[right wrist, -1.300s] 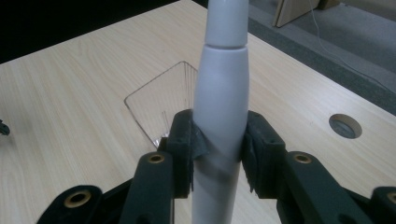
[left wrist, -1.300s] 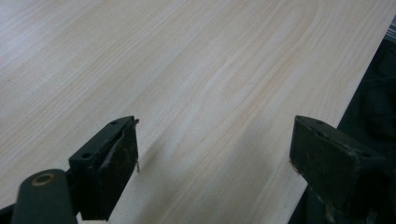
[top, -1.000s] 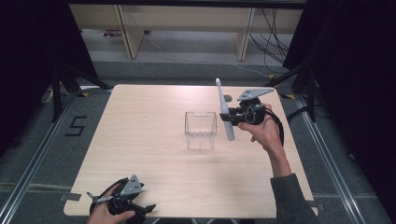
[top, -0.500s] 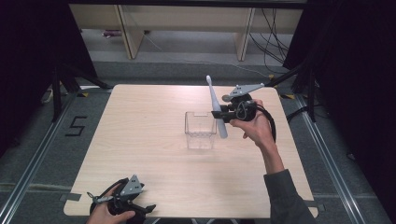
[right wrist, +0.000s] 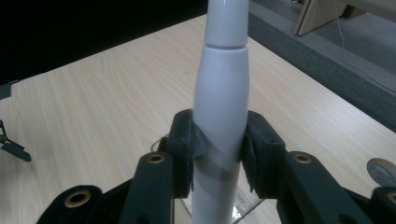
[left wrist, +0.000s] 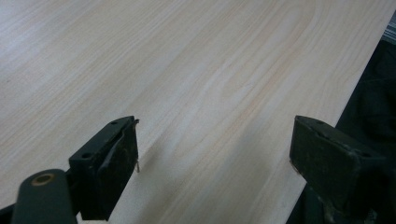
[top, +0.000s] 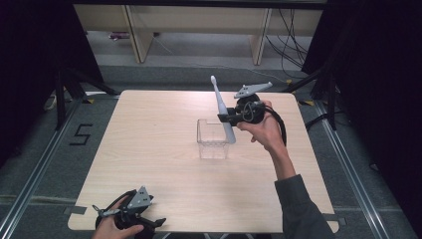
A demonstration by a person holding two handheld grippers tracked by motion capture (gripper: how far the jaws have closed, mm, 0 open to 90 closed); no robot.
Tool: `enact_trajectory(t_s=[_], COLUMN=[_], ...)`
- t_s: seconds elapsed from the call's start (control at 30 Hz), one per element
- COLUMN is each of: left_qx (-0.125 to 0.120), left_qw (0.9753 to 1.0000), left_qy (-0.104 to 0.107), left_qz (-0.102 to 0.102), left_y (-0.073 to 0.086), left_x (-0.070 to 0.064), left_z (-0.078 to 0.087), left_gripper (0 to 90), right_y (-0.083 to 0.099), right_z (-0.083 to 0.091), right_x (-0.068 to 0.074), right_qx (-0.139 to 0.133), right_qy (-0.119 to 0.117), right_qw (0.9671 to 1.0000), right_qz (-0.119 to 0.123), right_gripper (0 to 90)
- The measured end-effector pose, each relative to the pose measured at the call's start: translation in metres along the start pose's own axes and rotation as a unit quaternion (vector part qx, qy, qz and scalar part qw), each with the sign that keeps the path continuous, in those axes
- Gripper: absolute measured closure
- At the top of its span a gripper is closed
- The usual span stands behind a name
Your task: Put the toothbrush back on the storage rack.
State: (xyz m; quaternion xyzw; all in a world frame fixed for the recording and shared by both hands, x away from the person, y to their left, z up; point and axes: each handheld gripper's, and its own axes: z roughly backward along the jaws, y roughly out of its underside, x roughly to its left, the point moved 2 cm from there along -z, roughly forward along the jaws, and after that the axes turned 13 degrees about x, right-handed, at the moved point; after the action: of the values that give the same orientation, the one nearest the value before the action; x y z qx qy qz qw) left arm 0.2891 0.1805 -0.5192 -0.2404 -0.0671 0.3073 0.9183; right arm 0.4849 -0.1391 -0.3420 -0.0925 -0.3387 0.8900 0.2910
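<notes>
Two grippers: one at each end of the scene, well apart from each other on a pale wooden table (top: pixel 149 149).
Left gripper (top: pixel 130 215): nearest, at the table's near left edge in the high view, held in the person's left hand (top: pixel 115 230), with its grey three-cornered plate on top.
Left jaws: spread wide with nothing between them; in the left gripper view bare wood grain and the table's edge lie in the gap.
Clear container (top: pixel 214 139): a small transparent box standing upright near the middle of the table, top open.
Right hand (top: pixel 263 130): raised above the table's right half, the forearm and grey sleeve coming in from the bottom right.
Right gripper (top: pixel 230 117): held just beside and above the container's right rim, jaws pointing left.
Right jaws: clenched on the white toothbrush (right wrist: pixel 220 107); the right gripper view shows both black pads pressed on the thick handle.
Toothbrush position: nearly upright and slightly tilted, head up and away from the person, lower end down at the container's right side; whether it is inside the box cannot be told.
Beyond the table: grey floor, wooden shelving (top: pixel 199 20) and loose cables.
</notes>
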Motion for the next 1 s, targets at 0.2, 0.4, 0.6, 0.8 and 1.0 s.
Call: enact_trajectory(t_s=[0.2,0.4,0.6,0.8,1.0], left_qx=[0.000,0.001,-0.001,-0.001,-0.003], left_qw=[1.0000,1.0000,1.0000,1.0000,1.0000], left_qy=[0.000,0.000,0.000,0.000,0.000], left_qz=[0.000,-0.002,-0.001,-0.002,-0.002], left_y=[0.000,0.000,0.000,0.000,0.000], left_x=[0.000,0.000,0.000,0.000,0.000], left_z=[0.000,0.000,0.001,0.001,0.001], left_gripper=[14.8,14.8,14.8,14.8,14.8], right_y=[-0.007,-0.015,-0.019,-0.021,-0.018], right_z=[-0.003,-0.013,-0.026,-0.043,-0.060], right_x=[-0.002,-0.004,-0.005,-0.005,-0.010], right_qx=[0.003,0.010,0.020,0.027,0.040], right_qy=[-0.002,0.002,0.004,0.004,0.000], right_qw=[1.0000,0.9999,0.9998,0.9996,0.9992], right_qz=[-0.002,0.003,0.004,-0.001,0.002], right_gripper=[66.9,66.9,66.9,66.9,66.9])
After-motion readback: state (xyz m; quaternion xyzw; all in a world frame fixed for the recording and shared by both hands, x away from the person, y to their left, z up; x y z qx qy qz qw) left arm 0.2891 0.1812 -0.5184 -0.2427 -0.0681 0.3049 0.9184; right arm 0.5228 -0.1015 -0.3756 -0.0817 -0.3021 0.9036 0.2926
